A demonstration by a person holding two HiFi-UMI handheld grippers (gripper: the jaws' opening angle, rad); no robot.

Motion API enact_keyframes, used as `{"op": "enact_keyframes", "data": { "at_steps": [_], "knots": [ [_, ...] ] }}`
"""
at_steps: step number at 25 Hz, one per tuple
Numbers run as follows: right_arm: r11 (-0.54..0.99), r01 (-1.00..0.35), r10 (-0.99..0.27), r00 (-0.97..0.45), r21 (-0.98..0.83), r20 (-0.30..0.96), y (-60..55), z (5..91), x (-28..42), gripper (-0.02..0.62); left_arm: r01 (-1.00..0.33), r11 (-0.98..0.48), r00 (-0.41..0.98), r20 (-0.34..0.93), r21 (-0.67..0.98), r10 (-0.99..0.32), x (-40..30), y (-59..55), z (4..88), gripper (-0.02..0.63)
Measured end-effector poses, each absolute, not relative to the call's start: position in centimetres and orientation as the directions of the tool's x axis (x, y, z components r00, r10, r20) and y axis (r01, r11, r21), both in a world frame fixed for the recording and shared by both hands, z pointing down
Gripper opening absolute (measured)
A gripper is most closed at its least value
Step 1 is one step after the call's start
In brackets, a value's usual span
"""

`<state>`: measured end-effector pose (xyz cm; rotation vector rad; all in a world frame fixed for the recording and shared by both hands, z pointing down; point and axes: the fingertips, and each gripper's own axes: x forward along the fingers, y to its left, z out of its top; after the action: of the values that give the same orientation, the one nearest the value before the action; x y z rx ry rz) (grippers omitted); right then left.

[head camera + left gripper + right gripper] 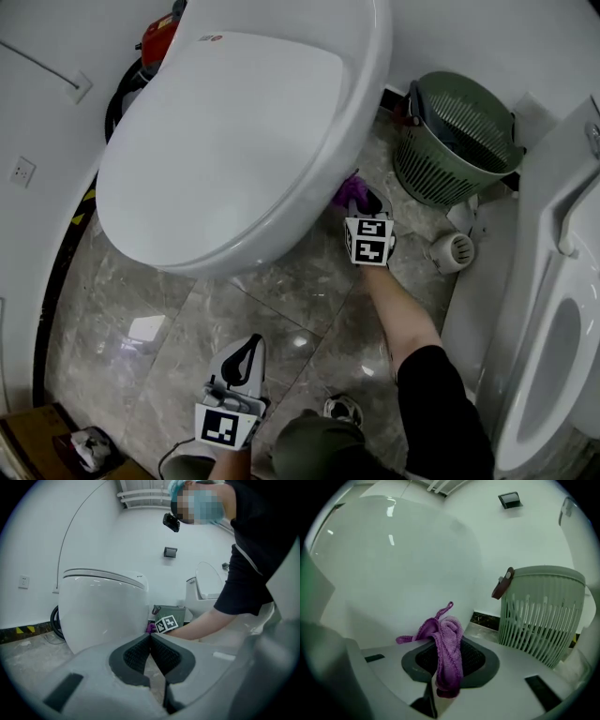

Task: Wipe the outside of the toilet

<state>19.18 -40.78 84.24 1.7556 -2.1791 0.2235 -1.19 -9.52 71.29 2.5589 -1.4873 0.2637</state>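
The white toilet (pixel 234 141), lid down, fills the upper left of the head view. My right gripper (pixel 359 199) is low at the toilet's right side, shut on a purple cloth (pixel 349 191). In the right gripper view the purple cloth (pixel 446 653) hangs from the closed jaws of the right gripper (pixel 449 660), right by the toilet's curved white wall (pixel 393 573). My left gripper (pixel 246 354) hangs near the floor in front of the toilet, shut and empty. In its own view the left gripper (pixel 150 641) points at the toilet (pixel 103 606).
A green slatted bin (pixel 459 141) stands right of the toilet, close behind the right gripper; the same bin (pixel 543 616) shows beside the cloth. A urinal (pixel 553 309) lines the right edge. A small white drum-like object (pixel 454 251) lies on the marble floor (pixel 141 319).
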Motion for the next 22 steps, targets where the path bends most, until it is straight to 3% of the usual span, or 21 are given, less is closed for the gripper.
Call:
{"op": "enact_keyframes", "data": {
  "at_steps": [9,22],
  "knots": [
    [0.061,-0.990,-0.914,-0.003,0.130,0.405,-45.8,82.7,24.6,0.091,-0.872,-0.487,0.485,0.247,0.061,-0.839,-1.4,-9.5,72.0,0.003],
    [0.043,-0.992,-0.935,-0.082,-0.119,0.344,-32.7,82.3,21.9,0.091,-0.871,-0.488,0.488,0.191,0.053,-0.851,-5.0,-8.5,70.6,0.003]
  ]
}}
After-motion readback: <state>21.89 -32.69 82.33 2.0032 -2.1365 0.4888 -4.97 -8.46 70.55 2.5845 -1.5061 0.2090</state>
